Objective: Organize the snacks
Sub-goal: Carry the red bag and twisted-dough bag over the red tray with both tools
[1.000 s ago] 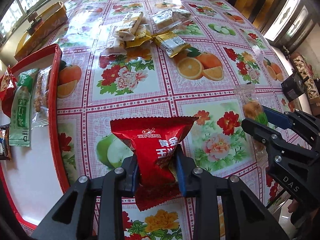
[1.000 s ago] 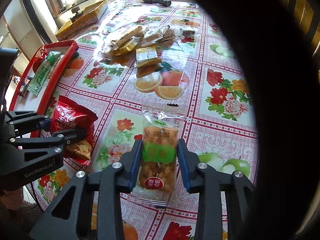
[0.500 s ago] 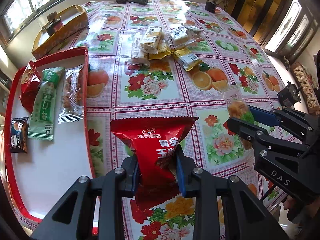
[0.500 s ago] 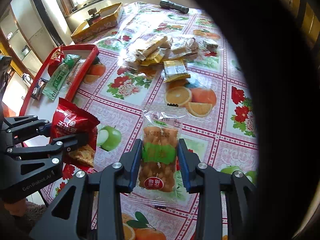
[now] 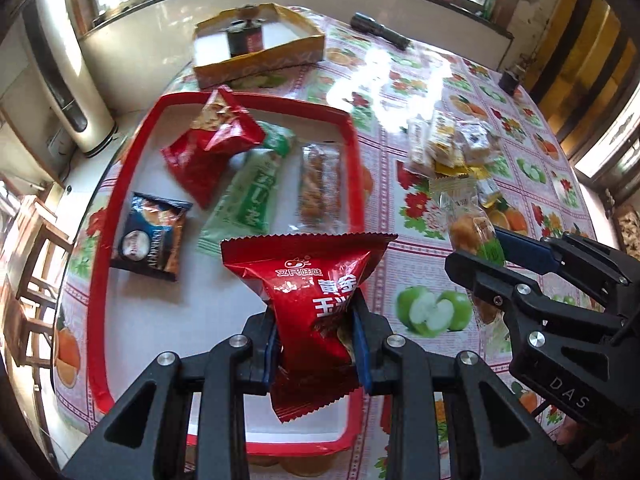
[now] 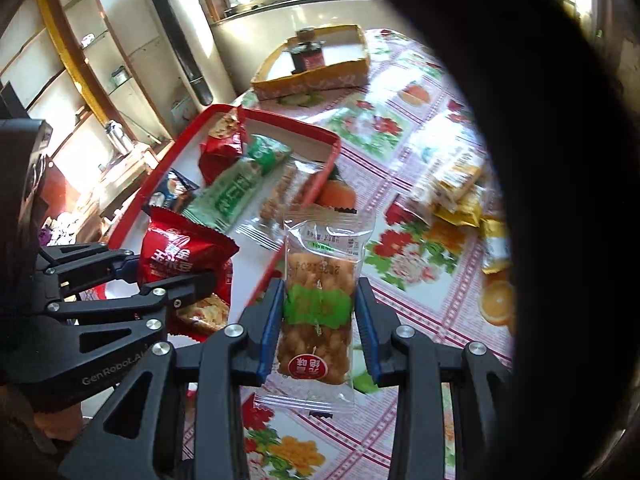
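- Now the left hand-held gripper (image 5: 316,344), nearly closed, pinches a red snack bag (image 5: 312,300) over the red tray's (image 5: 102,248) near end, free white floor just ahead.
- Right hand-held gripper (image 6: 320,320), also nearly closed, clamps a clear snack packet (image 6: 320,300), long axis along the fingers, above the desk (image 6: 420,320) just outside the tray's right rim; the left is nearer.
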A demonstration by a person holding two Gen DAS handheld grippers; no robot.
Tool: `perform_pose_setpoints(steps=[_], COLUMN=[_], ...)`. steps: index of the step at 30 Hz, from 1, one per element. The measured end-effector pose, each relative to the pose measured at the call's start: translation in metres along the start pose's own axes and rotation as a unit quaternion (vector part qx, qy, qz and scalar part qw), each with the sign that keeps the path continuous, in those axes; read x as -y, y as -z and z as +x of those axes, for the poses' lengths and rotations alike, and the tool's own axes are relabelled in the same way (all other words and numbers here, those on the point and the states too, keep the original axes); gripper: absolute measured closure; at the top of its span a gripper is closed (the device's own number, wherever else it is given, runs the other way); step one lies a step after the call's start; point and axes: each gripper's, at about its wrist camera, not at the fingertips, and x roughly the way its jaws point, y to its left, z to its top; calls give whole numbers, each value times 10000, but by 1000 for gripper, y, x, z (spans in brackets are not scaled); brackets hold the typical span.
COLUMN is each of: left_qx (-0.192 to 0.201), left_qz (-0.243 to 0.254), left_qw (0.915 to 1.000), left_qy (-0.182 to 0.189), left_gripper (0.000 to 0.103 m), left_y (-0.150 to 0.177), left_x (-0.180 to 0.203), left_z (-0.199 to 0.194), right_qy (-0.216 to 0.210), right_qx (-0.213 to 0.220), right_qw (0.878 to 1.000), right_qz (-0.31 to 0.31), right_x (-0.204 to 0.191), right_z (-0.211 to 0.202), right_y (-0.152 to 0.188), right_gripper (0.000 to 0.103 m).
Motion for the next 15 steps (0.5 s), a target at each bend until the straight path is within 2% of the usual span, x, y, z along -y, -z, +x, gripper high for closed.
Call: perform_pose_setpoints(steps=[5,9,15], left_qx=[-25,-239,-405], left_qz=[-321,-654,-802], left_qw=[9989,9963,9941], left_qy=[-349,-513,-608], left_gripper=[73,73,73], left_y=[5,10,16], left_x=[-41,-71,-85], left_z=[2,14,28], right_qy=[-378,-609,-684], right_qx=[-59,-211,-455], right_qw=[9986,9968,9954], right_qz=[-372,-474,-485], right_x=[-42,-65,-79], right_z=[27,54,87], right_y=[-17,-24,-19], right_gripper=[66,66,66])
